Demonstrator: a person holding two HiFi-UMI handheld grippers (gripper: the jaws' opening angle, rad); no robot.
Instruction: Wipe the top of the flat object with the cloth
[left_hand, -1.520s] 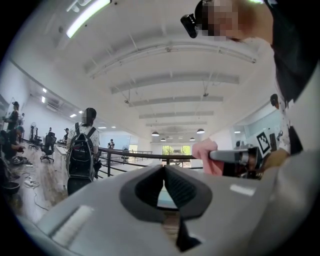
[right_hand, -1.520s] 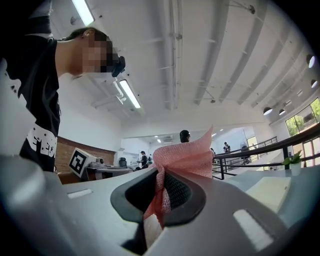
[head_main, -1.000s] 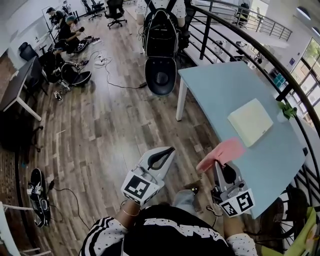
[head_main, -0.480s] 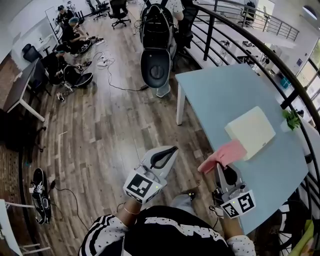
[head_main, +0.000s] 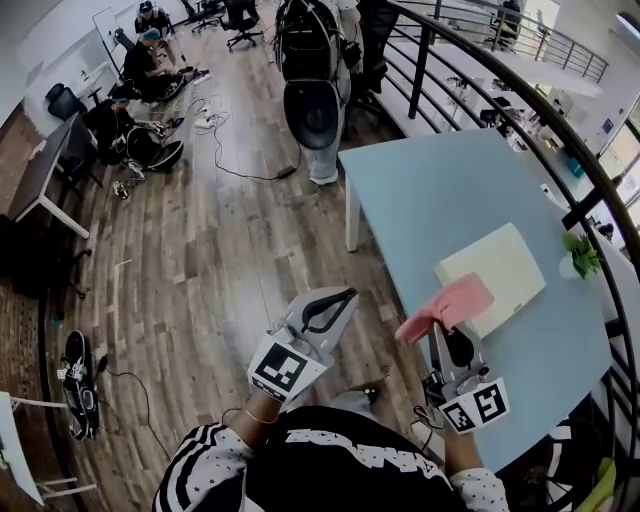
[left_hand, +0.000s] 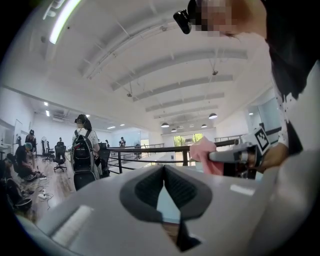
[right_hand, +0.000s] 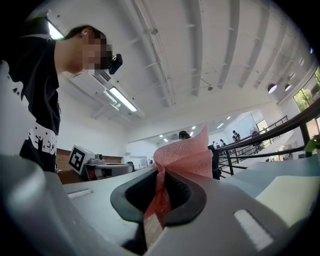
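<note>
At the near edge of a pale blue tabletop (head_main: 430, 190), the head view shows the person holding both tools out in front. The right claw (head_main: 437, 325) is clamped on a pink cloth (head_main: 450, 303), which fans out above its tips. The cloth overlaps the near left corner of the flat object (head_main: 500, 272), a cream square pad lying flat on the tabletop; this view does not tell whether the cloth touches it. The left claw (head_main: 346, 294) is held over the wooden floor (head_main: 200, 250), left of the tabletop and apart from it. A small green plant (head_main: 580, 255) stands just beyond the pad, by the black railing (head_main: 500, 75). A person with a black backpack (head_main: 312, 60) stands past the tabletop's far end.

In the left gripper view, the claw's two dark pads meet at their tips with nothing between them. The right claw and its pink cloth show off to the right, above the blue surface.

In the right gripper view, the jaws pinch a folded strip of the cloth, and the free end rises in a peak above them. The cream pad lies low at the right, clear of the jaws.
</note>
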